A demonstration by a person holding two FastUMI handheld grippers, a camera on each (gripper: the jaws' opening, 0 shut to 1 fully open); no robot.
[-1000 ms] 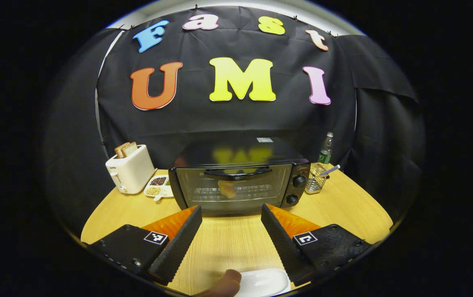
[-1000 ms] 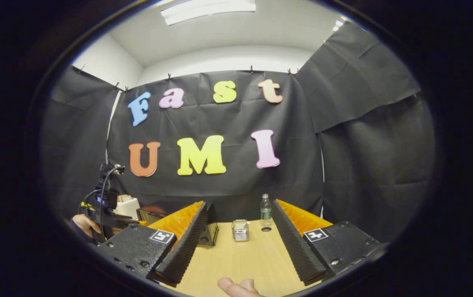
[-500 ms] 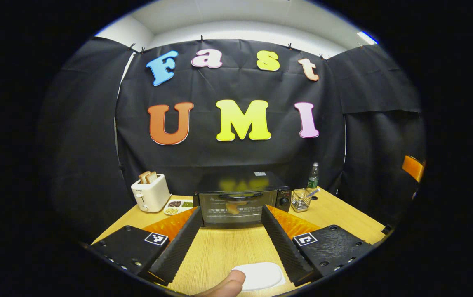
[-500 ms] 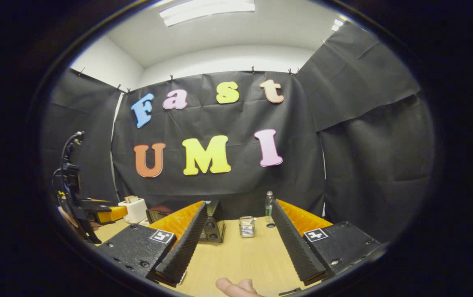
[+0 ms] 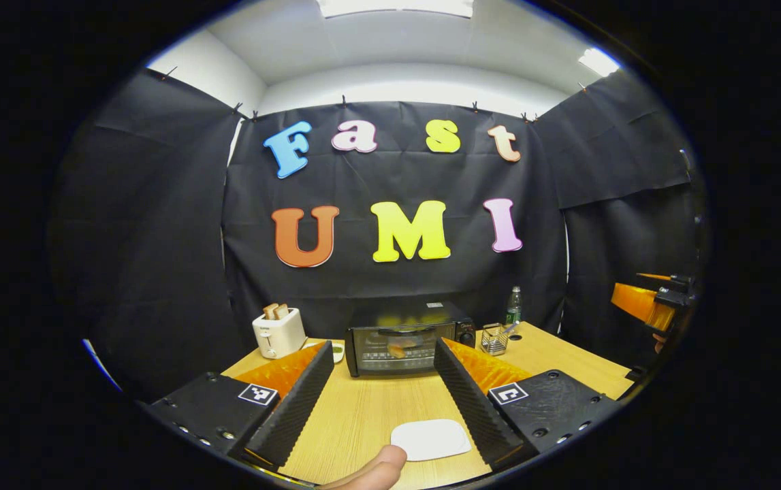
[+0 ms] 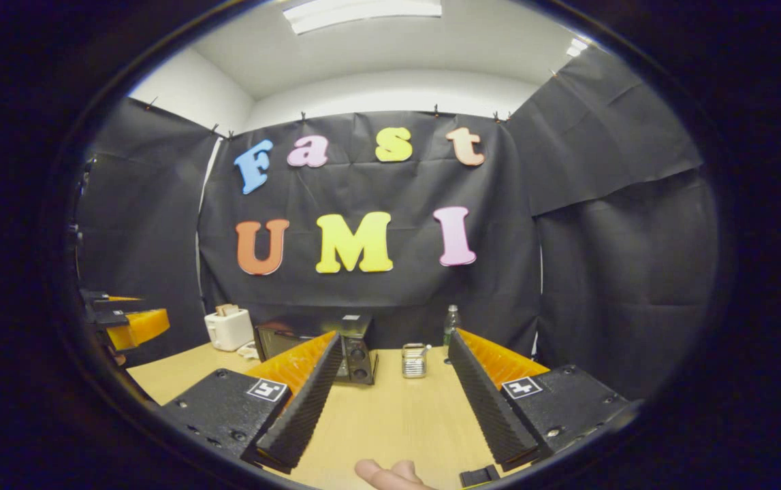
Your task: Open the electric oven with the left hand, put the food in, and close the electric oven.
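In the left gripper view the left tongs (image 5: 380,391) stand spread wide and empty at the bottom of the frame, above the wooden surface (image 5: 363,415), with a white plate (image 5: 430,439) low in the gap between their fingers and a fingertip (image 5: 373,471) at the bottom edge. The electric oven (image 5: 407,338) sits at mid-frame, well apart from the tongs, its door closed and the food (image 5: 397,350) seen through the glass, between a white toaster (image 5: 278,331) to its left and a wire basket (image 5: 494,339) and bottle (image 5: 513,306) to its right. In the right gripper view the right tongs (image 6: 393,395) are likewise spread and empty at the bottom, with the oven partly behind their left finger.
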